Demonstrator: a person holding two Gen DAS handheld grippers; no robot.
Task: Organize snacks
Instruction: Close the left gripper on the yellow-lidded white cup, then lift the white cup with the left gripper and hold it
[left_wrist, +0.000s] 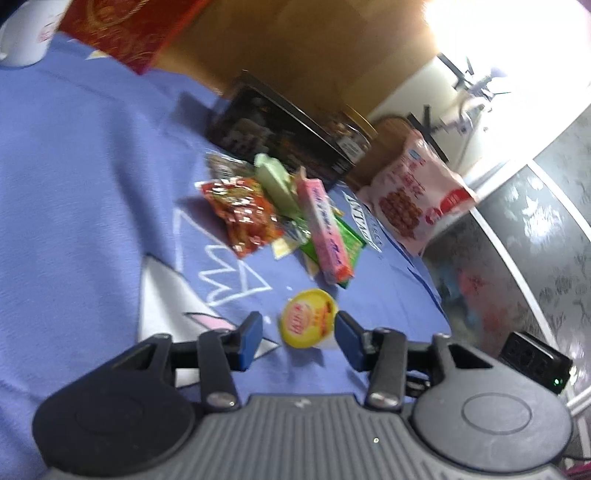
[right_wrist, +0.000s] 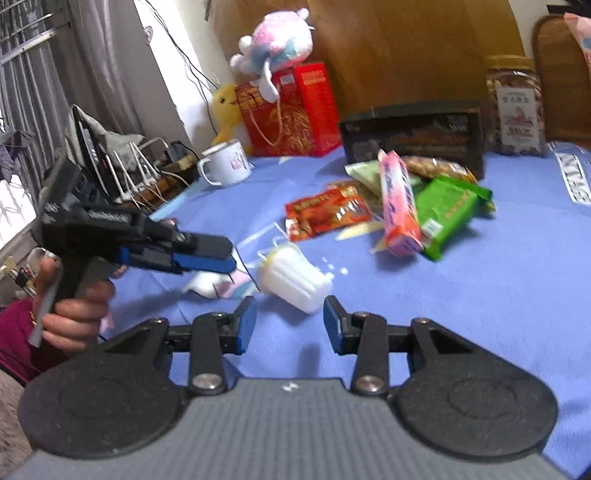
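Blue cloth surface (right_wrist: 461, 295) by a wooden wall | jelly cup (right_wrist: 293, 277) lies tipped on its side, yellow lid toward the left tool (left_wrist: 299, 334), whose jaws are spread, cup just ahead between them | right tool (right_wrist: 290, 319) released, near the cup's base | snack pile (right_wrist: 399, 206) before a dark box (right_wrist: 413, 136)

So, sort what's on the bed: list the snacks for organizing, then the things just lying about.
For the job:
jelly cup
red snack packet
pink box
green packet
black box
pink cookie bag
biscuit jar

Lying about:
mug
plush toy
red gift bag
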